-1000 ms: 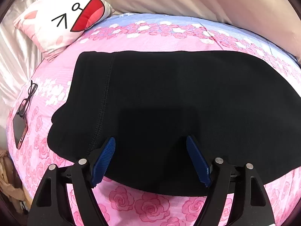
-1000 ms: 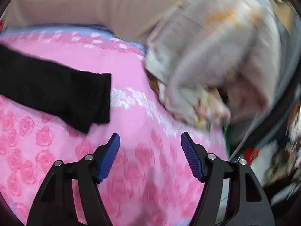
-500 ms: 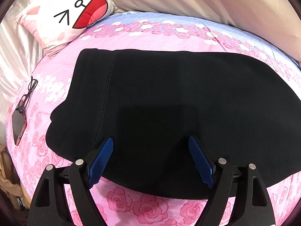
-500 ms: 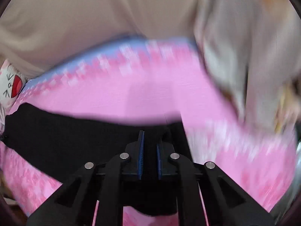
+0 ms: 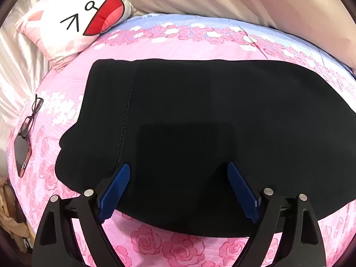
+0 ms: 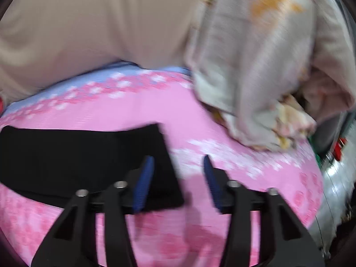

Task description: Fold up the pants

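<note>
Item: black pants [image 5: 200,122], flat on the bed [image 5: 178,247], long axis running 9 to 3 o'clock. My left gripper [image 5: 178,189] hangs over the waist end, jaws opening, nothing between. My right gripper [image 6: 178,178], jaws opening, straddles the cuff [image 6: 160,155] edge at 10 o'clock; nearer the hem.

The right hand-held gripper [image 6: 178,166] — clamped shut half a second ago — is opening, empty, over the pants' [image 6: 89,155] end.
</note>
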`<act>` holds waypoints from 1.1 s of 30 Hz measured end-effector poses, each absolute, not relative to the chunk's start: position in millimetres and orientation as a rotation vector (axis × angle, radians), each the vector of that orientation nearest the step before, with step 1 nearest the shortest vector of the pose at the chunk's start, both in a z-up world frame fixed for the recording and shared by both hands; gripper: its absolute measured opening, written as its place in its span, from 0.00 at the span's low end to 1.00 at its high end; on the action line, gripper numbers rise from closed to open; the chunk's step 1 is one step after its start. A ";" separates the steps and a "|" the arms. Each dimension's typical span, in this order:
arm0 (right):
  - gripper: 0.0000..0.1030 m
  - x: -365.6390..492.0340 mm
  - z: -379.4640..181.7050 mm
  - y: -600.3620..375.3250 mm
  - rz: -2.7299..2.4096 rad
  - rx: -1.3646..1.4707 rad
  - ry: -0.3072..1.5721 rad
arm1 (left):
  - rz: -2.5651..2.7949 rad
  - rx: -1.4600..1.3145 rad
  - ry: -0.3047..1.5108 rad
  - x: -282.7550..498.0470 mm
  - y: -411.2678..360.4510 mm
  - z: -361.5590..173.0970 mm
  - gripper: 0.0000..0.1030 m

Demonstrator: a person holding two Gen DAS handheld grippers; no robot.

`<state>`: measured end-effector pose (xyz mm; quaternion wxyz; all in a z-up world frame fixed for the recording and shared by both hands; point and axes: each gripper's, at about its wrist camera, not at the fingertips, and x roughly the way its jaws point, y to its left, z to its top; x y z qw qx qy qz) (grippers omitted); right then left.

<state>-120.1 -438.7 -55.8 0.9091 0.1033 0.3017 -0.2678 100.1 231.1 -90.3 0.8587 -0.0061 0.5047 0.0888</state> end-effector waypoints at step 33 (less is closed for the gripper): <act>0.64 -31.7 -66.9 -240.1 -0.251 0.171 0.698 | 0.277 -0.063 0.863 74.6 304.0 -27.8 0.89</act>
